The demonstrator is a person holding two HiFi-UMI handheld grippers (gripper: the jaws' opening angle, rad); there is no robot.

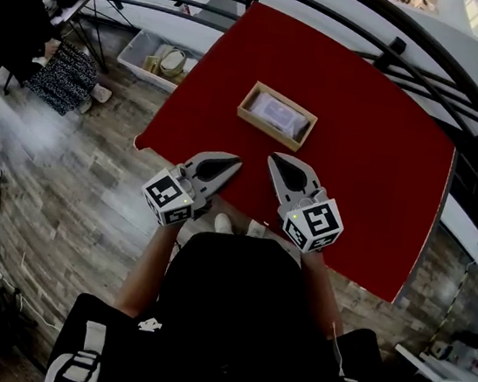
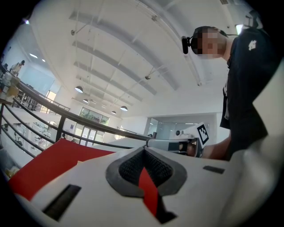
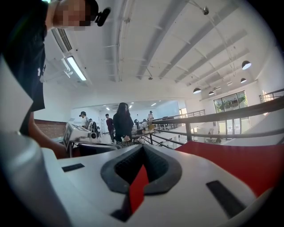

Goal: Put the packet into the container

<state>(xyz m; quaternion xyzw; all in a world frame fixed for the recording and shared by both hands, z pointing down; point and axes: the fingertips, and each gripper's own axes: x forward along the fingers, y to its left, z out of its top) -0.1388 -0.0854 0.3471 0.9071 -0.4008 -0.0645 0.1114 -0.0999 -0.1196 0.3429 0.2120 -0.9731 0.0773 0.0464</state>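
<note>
A shallow tan container (image 1: 261, 128) sits on the red table (image 1: 373, 178), toward its far middle. A pale clear packet (image 1: 278, 112) lies flat inside it. My left gripper (image 1: 236, 161) hovers at the table's near edge with its jaws shut and nothing in them. My right gripper (image 1: 275, 157) is just beside it, also shut and empty. Both point level toward the container and stand well short of it. In the left gripper view the shut tips (image 2: 144, 149) meet, with the right gripper (image 2: 177, 144) beyond. The right gripper view shows its shut tips (image 3: 142, 146).
A black curved railing (image 1: 399, 54) runs behind and right of the table. A white bin (image 1: 156, 58) with items stands on the wooden floor at the left. People (image 3: 122, 124) stand farther off in the hall.
</note>
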